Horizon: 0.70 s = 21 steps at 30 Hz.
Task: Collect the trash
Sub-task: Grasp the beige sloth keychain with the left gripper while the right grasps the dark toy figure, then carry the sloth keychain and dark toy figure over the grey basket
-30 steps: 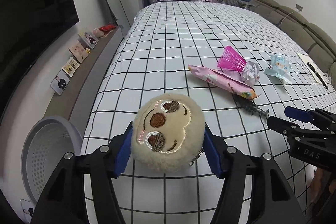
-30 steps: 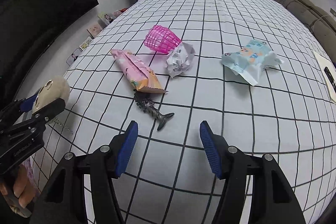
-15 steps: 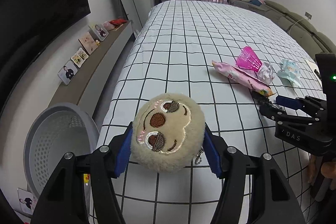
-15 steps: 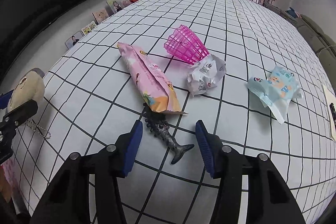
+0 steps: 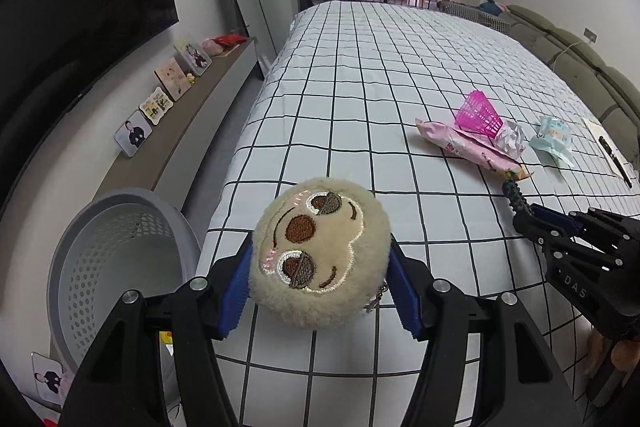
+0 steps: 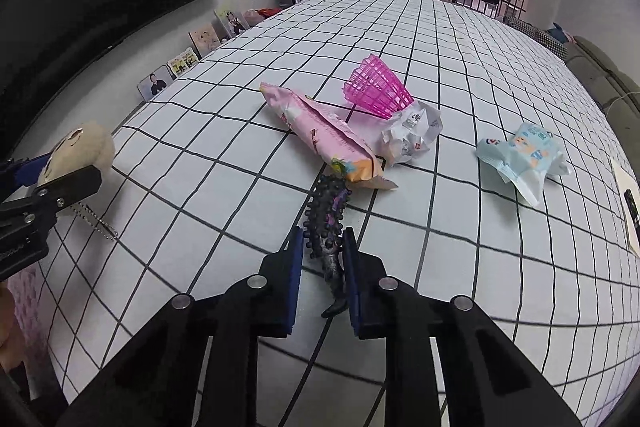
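My left gripper (image 5: 320,259) is shut on a round beige plush face (image 5: 320,227) with a small chain, held over the bed's near edge. In the right wrist view it shows at the left (image 6: 80,147). My right gripper (image 6: 322,247) is closing its jaws on a dark spiky toy creature (image 6: 330,203) that lies on the checked sheet; both blue pads touch its body. Just beyond the toy lie a pink snack wrapper (image 6: 320,131), a pink mesh cup (image 6: 376,87), a crumpled white paper (image 6: 412,135) and a light blue packet (image 6: 524,155).
A grey perforated basket (image 5: 120,251) stands on the floor left of the bed. A low shelf (image 5: 188,123) with small photo cards runs along the wall under a dark screen. A notepad with a pen (image 5: 608,151) lies at the bed's right edge by a green headboard.
My right gripper moved forward over the spiky toy and its jaws narrowed from wide open to touching it. The left gripper drifted left with the plush, bringing more of the basket into view.
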Each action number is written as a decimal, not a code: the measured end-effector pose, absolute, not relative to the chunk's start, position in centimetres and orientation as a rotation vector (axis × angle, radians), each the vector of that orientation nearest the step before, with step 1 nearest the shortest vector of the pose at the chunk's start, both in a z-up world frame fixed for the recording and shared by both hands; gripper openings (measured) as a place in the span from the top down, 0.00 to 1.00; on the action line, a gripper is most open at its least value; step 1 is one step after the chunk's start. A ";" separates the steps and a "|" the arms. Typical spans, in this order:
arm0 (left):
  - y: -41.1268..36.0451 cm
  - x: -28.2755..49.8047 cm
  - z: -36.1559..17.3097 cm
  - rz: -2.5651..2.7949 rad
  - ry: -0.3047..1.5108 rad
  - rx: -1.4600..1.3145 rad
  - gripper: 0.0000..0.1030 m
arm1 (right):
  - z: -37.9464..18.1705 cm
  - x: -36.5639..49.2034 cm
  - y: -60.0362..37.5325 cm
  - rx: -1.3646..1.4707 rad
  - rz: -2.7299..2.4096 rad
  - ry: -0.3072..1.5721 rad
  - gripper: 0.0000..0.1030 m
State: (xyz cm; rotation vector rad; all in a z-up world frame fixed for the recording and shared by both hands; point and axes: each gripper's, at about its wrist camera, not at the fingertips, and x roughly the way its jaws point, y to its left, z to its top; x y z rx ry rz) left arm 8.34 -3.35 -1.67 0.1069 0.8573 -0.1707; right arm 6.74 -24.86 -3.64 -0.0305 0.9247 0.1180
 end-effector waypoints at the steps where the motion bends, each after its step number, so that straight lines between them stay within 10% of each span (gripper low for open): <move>1: -3.3 8.2 -1.6 -0.173 0.855 0.106 0.42 | -3.4 6.1 -25.0 -0.011 0.117 0.921 0.81; 21: 2.3 5.2 -0.7 -0.122 0.811 0.078 0.42 | -1.0 2.6 -18.4 0.064 0.205 0.879 0.81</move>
